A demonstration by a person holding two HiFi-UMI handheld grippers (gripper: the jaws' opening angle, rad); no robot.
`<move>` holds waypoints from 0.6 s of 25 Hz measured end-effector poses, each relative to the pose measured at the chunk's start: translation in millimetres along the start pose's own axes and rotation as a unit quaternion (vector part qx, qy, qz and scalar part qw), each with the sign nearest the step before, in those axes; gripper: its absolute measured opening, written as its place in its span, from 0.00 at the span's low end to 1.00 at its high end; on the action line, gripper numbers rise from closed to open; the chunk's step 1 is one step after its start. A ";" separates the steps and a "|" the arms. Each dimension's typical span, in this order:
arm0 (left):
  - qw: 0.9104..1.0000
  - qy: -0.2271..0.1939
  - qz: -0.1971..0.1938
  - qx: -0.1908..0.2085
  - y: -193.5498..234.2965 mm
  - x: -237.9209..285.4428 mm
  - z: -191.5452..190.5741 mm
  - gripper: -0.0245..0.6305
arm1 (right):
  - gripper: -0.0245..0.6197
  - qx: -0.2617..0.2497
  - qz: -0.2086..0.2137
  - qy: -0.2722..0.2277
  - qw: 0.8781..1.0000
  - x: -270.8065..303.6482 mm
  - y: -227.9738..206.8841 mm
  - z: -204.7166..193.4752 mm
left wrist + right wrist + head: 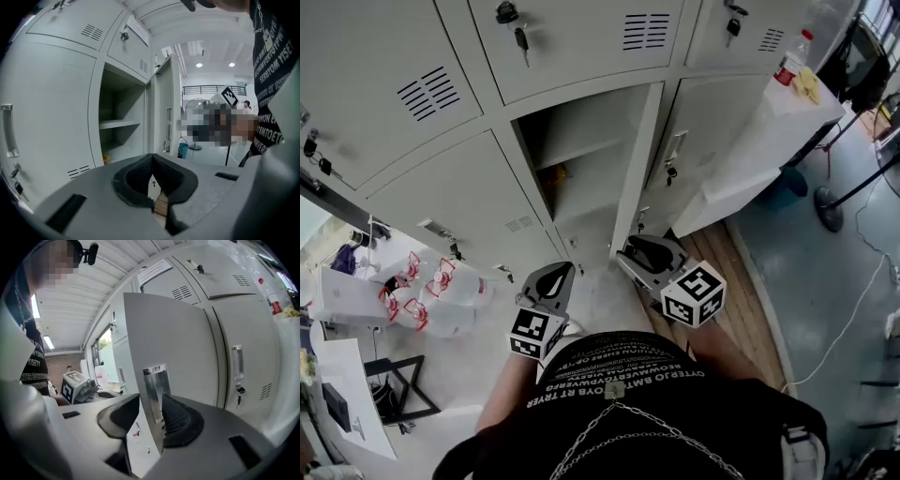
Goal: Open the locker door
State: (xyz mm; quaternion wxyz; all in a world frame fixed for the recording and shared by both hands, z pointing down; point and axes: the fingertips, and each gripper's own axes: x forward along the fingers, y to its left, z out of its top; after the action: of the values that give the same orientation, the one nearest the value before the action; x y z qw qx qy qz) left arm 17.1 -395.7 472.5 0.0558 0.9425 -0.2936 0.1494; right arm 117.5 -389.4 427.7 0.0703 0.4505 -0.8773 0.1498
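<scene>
Right tongs (150,405): wide, astride the pale grey metal locker door (178,333) — silver handle (154,380) between the jaws. Left tongs (151,161): closed, empty. Ahead, the open compartment (581,127) holds one yellow object (559,172); white notice (138,29) above illegible.

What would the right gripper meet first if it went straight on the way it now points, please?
Probably the open locker door: its edge, with the metal handle, stands between the right gripper's parted jaws, so almost any advance would bring contact there, though depth is unclear.
</scene>
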 end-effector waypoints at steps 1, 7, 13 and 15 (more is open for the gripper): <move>1.000 -0.001 -0.001 0.001 -6.6 1.3 1.6 0.04 | 0.27 0.002 -0.003 0.000 1.000 -7.4 -3.7 -1.3; 1.000 0.003 0.005 0.000 -42.3 1.4 4.5 0.04 | 0.26 0.014 -0.025 0.000 1.000 -49.5 -23.2 -9.7; 0.999 0.001 0.033 -0.018 -69.1 -12.8 -7.0 0.04 | 0.25 0.040 -0.021 0.008 0.999 -70.1 -42.8 -30.1; 0.999 0.006 0.045 -0.025 -76.7 -19.6 -13.3 0.04 | 0.20 0.033 -0.018 0.015 0.999 -75.2 -45.1 -37.8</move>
State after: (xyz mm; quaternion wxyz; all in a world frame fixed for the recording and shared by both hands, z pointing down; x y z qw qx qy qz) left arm 42.2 -319.6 477.6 0.0739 0.9257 -0.3393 0.1503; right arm 197.5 -344.0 453.0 0.0707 0.4662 -0.8623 0.1844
